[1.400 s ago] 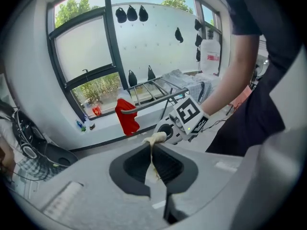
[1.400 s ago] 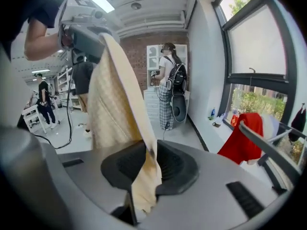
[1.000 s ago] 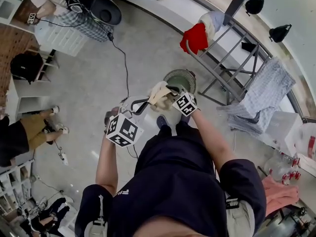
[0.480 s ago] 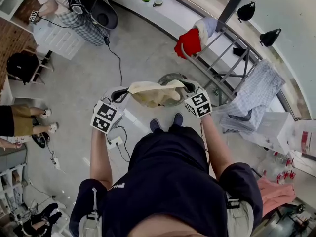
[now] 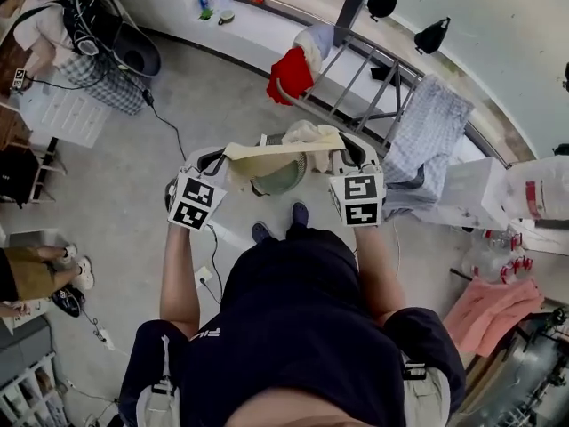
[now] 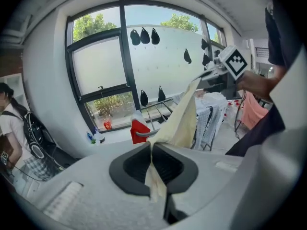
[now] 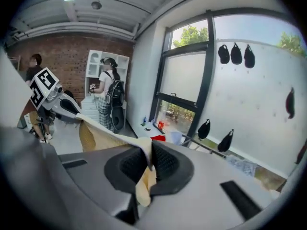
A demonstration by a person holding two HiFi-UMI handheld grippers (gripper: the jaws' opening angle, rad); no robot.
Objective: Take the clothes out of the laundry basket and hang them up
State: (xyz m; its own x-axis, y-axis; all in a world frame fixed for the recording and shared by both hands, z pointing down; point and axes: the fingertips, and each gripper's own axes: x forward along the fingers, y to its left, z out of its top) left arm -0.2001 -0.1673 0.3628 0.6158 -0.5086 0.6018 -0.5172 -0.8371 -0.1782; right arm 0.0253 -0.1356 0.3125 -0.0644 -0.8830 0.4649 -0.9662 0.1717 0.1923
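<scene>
A cream cloth hangs stretched as a taut band between my two grippers, above the round green laundry basket on the floor. My left gripper is shut on the cloth's left end, and my right gripper is shut on its right end. In the left gripper view the cloth runs out of the closed jaws of the left gripper toward the right gripper. In the right gripper view the cloth is pinched in the right gripper. The drying rack stands beyond the basket.
On the rack hang a red garment, a pale one and a grey checked cloth. White boxes and a pink cloth are at the right. A cable crosses the floor. People stand at the left.
Both grippers have come up from the basket with the cream cloth and moved apart. The cloth, bunched before, is now pulled out straight between them.
</scene>
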